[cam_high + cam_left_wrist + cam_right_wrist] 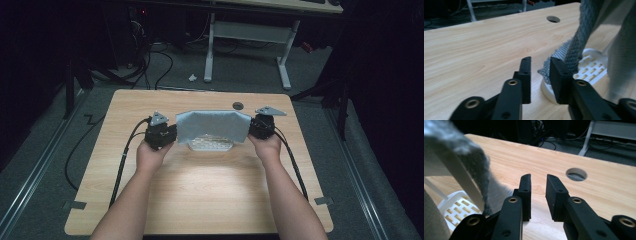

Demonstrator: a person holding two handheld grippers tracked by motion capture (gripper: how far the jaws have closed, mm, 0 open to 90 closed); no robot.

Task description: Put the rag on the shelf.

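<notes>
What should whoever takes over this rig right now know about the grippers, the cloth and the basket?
Left gripper: jaws apart, nothing between the pads; the grey cloth hangs just beside its right jaw.
Right gripper: jaws apart, nothing between them, cloth off to its left.
Cloth: in the high view it spans between the two grippers, draped over the white slotted basket in the middle of the wooden table.
Done: cloth brought over the basket; both grips look let go.
Left: probably pull both grippers clear and check how the cloth settles. Whether it lies fully in the basket can't be told.
</notes>
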